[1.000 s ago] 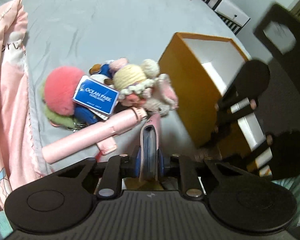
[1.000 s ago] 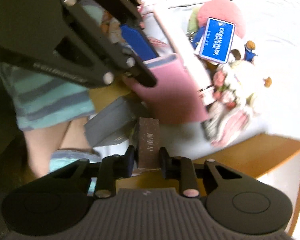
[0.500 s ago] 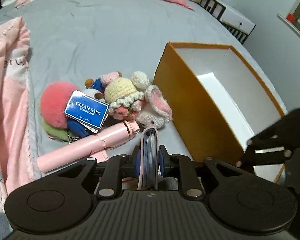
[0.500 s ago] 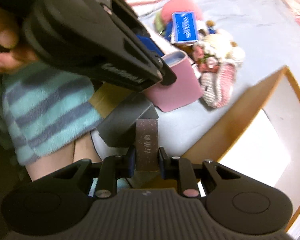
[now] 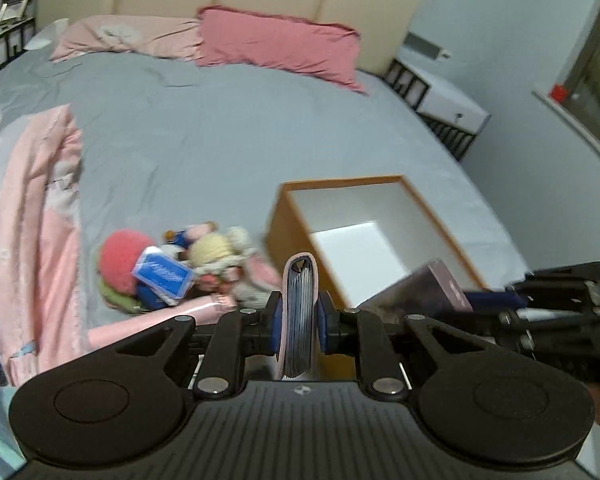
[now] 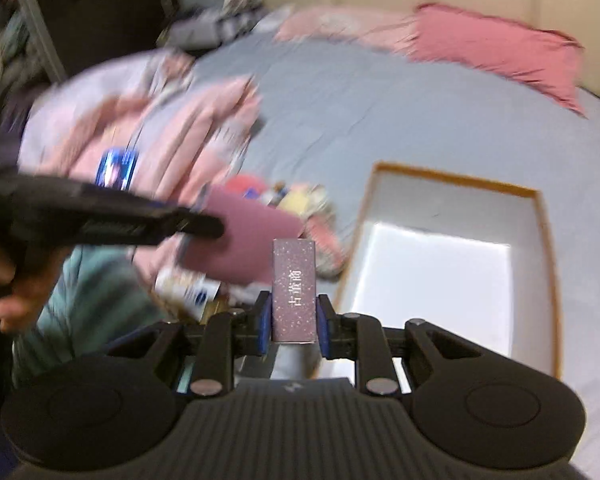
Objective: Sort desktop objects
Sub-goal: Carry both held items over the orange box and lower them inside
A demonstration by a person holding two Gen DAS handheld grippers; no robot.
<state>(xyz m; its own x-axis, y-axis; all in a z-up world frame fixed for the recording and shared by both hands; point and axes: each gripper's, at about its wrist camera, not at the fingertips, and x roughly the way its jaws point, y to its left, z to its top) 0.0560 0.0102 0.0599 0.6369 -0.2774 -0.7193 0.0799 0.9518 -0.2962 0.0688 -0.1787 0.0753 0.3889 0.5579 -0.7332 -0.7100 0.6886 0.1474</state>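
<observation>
Two grippers were in play, each loaded: the left gripper (image 5: 299, 322) was clamped on a pink card holder (image 5: 299, 312) held edge-up, the right gripper (image 6: 293, 322) clamped on a small purple speckled box (image 6: 293, 289). Both items hung above the near edge of one open orange storage box (image 5: 288, 220), empty and white inside, on the grey bed (image 5: 220, 132). The step appeared to be the carry to the box; next would come positioning over the opening and release. One heap of plush keychains (image 5: 216, 256) and one pink tube (image 5: 148, 322) lay unsorted beside it.
</observation>
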